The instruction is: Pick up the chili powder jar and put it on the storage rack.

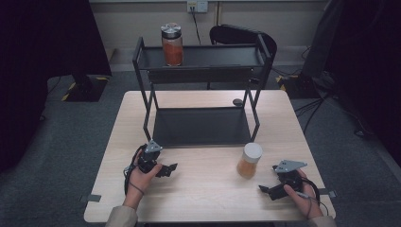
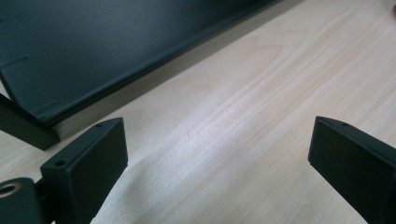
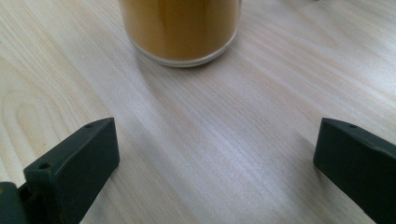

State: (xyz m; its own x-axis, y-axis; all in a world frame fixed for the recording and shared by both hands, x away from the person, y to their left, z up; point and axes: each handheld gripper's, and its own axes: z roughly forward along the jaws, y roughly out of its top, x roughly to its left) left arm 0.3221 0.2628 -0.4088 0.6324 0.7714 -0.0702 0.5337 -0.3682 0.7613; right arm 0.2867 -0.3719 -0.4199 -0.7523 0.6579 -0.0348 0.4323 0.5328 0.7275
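Both tongs spread and empty – right tongs (image 3: pixel 215 172) face the jar (image 1: pixel 248 161) upright on the surface (image 1: pixel 203 184) near the rack (image 1: pixel 201 125), left tongs (image 1: pixel 171 168) apart – a low or off-centre approach could tip it.

Rack (image 1: pixel 201 125) stands on the far half of the table (image 1: pixel 208 189), centre of frame. One jar (image 1: pixel 172 45) sits on its top shelf, toward the left end. A second jar (image 1: pixel 249 160) stands on the table in front of the rack's right leg. My left tongs (image 1: pixel 171 168) lie lower left, just before the rack's bottom shelf; my right tongs (image 1: pixel 265 190) lower right, near the second jar, apart from it.
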